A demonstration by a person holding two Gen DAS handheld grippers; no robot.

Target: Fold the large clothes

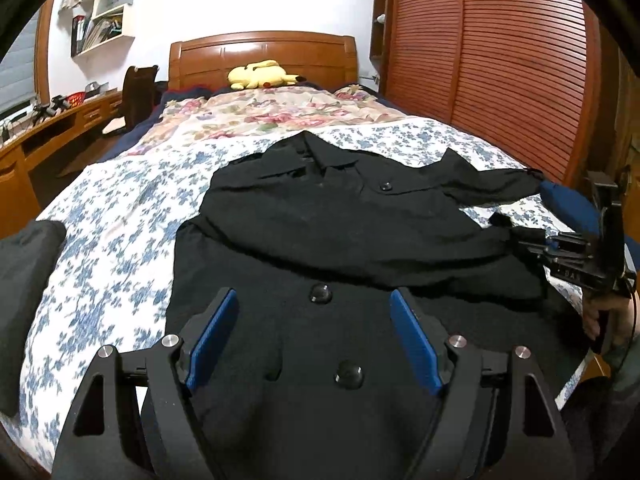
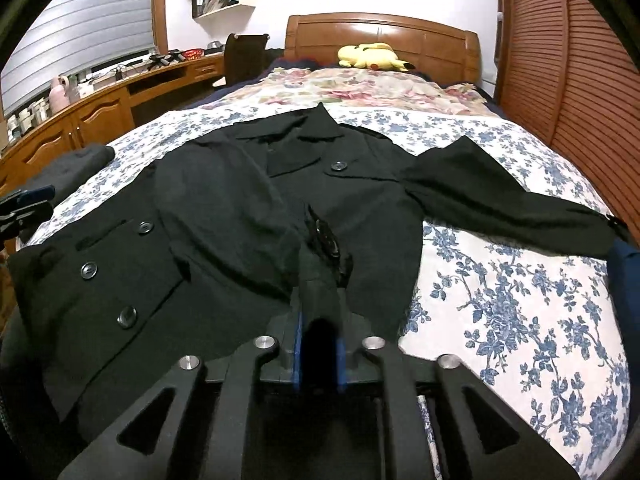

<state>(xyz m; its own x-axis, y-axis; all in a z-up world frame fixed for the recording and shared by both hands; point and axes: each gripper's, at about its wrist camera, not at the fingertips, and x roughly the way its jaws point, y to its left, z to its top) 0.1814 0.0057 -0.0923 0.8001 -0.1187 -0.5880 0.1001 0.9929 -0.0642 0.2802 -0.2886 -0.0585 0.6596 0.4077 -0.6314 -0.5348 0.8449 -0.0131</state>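
One sleeve [image 2: 316, 280] between right claw [image 2: 319, 344] pads

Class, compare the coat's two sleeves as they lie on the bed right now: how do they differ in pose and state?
1. The near sleeve is folded across the black coat's front; the far sleeve stretches out sideways onto the floral sheet.
2. The near sleeve's cuff sits between the right hand-held gripper's closed pads; the far sleeve's cuff lies free, near the bed's edge.
Both are black, long and part of the same coat.
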